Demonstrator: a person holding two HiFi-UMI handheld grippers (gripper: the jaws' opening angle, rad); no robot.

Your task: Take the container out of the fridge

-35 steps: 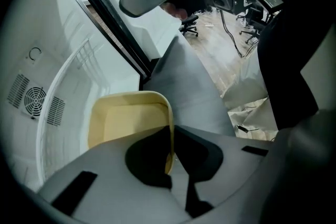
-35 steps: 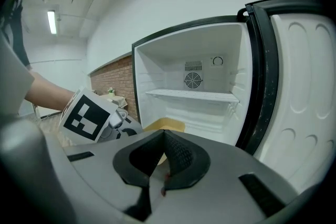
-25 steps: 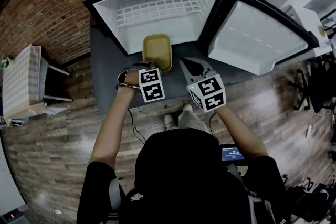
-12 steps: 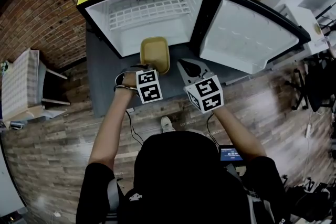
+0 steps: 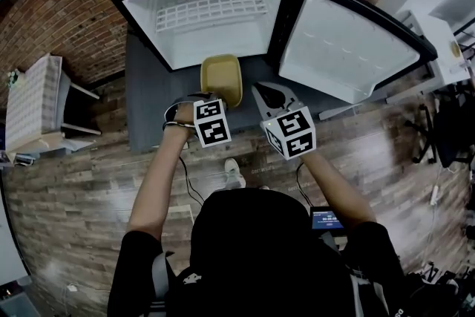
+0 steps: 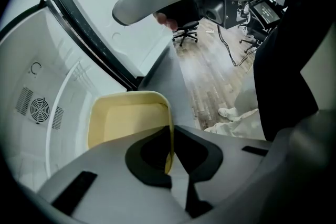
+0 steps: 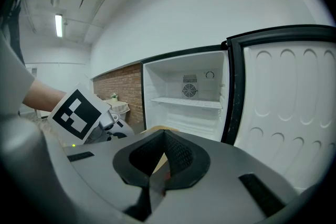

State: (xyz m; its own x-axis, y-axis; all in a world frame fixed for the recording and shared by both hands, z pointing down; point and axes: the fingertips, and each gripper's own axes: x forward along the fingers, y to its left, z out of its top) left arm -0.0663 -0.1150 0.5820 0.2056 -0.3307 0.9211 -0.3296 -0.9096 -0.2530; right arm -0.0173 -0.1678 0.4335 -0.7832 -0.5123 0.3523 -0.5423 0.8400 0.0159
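Note:
A shallow yellow container (image 5: 221,76) hangs level in front of the open fridge (image 5: 208,11), over the dark floor mat (image 5: 148,104). My left gripper (image 5: 216,101) is shut on its near rim; in the left gripper view the thin rim (image 6: 170,136) runs straight between the pads of that gripper (image 6: 169,157). My right gripper (image 5: 261,90) is beside the container on its right, shut with nothing in it. In the right gripper view its jaws (image 7: 155,178) meet at the tips, and the fridge's white wire shelf (image 7: 186,103) shows beyond.
The fridge door (image 5: 349,48) stands wide open to the right. The inside of the fridge shows only its shelf. A small table with a checked cloth (image 5: 33,104) sits at the left by the brick wall. An office chair (image 6: 186,34) stands on the wooden floor behind.
Both grippers and the container have drawn back from the fridge toward the person, and the container now sits further out of the opening. The left grip has not changed.

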